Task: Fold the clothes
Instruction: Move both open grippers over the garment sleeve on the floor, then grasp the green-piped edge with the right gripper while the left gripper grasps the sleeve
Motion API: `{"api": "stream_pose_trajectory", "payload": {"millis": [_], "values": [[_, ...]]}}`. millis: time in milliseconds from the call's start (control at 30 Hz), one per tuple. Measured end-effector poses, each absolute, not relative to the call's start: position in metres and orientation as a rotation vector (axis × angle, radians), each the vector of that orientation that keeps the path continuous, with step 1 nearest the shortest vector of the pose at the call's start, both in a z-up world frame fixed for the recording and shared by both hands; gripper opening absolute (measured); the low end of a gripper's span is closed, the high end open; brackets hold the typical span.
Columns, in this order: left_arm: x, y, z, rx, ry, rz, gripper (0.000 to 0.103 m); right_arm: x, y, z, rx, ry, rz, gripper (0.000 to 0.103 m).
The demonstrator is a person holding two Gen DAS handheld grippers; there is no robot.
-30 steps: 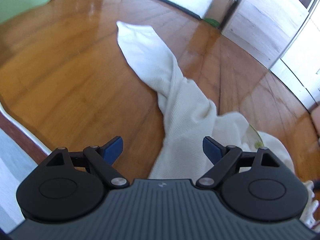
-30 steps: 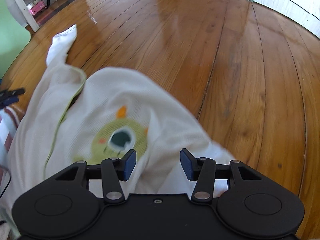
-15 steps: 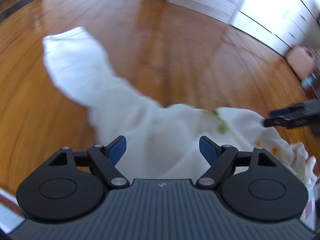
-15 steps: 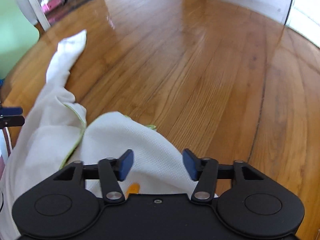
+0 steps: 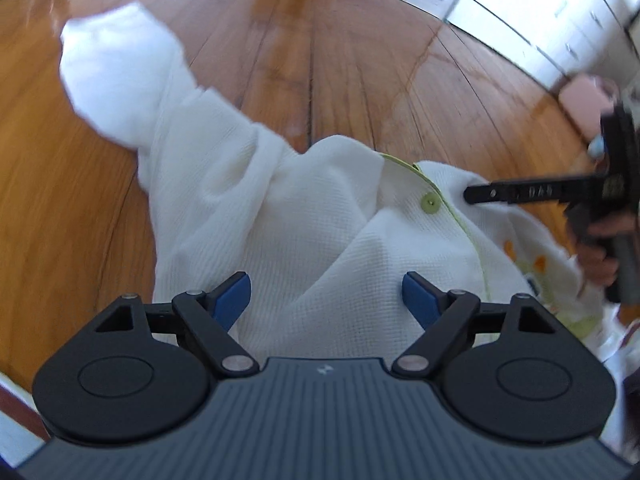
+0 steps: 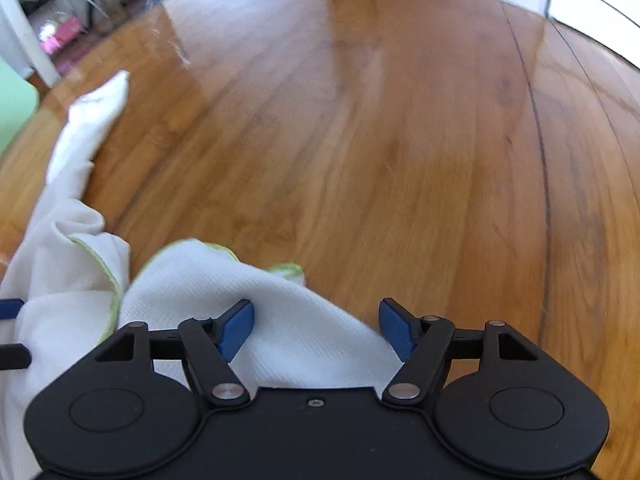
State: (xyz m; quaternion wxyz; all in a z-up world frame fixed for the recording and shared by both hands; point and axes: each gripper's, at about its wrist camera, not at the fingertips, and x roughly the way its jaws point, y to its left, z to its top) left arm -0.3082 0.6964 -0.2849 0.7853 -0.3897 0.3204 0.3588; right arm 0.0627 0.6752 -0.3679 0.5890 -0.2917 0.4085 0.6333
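While it lies bunched on the wooden floor (image 6: 400, 140), the white garment (image 5: 288, 216) stays free of both sets of jaws.

Garment: white waffle-knit top with lime-green piping, a green button (image 5: 430, 201) and a printed patch of orange and green at its right edge; it is crumpled, not flat.
Sleeve: one sleeve (image 5: 116, 80) stretches away over the boards toward the upper left of the left wrist view; the same sleeve (image 6: 92, 120) runs up the left side of the right wrist view.
Left gripper (image 5: 326, 294): jaws stand wide apart, above the heaped middle of the garment; cloth fills the gap between the blue pads, but neither pad presses on it.
Right gripper (image 6: 316, 326): jaws have just been opening and now stand wide apart; a raised fold of the garment lies between and under them, near the left pad, with no pad squeezing it.
Right gripper from the left wrist view: its black finger (image 5: 520, 193) reaches in from the right, its tip over the cloth just beside the button; a hand (image 5: 600, 256) holds its handle.
Floor: glossy brown boards, bare beyond the garment.
Background: white cabinets (image 5: 540, 20) along the far edge.
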Motion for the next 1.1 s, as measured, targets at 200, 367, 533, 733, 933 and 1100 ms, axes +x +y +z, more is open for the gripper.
{"api": "stream_pose_trajectory", "payload": {"millis": [200, 367, 533, 733, 933, 1100], "values": [[-0.315, 0.695, -0.28, -0.87, 0.623, 0.743, 0.083, 0.048, 0.663, -0.355, -0.672, 0.862, 1.551, 0.007], [-0.315, 0.691, -0.28, -0.882, 0.579, 0.706, 0.083, 0.034, 0.62, -0.305, -0.517, 0.863, 1.634, 0.005], [-0.319, 0.688, -0.277, -0.896, 0.53, 0.739, 0.083, 0.021, 0.551, -0.277, -0.509, 1.015, 1.861, 0.005], [-0.323, 0.686, -0.277, -0.917, 0.511, 0.76, 0.083, -0.005, 0.506, -0.299, -0.784, 1.139, 1.967, 0.006], [-0.31, 0.672, -0.265, -0.856, 0.494, 0.703, 0.083, -0.03, 0.482, -0.332, -0.965, 1.234, 2.039, 0.006], [-0.289, 0.658, -0.266, -0.776, 0.57, 0.664, 0.094, -0.05, 0.471, -0.359, -1.142, 1.338, 2.025, 0.004]]}}
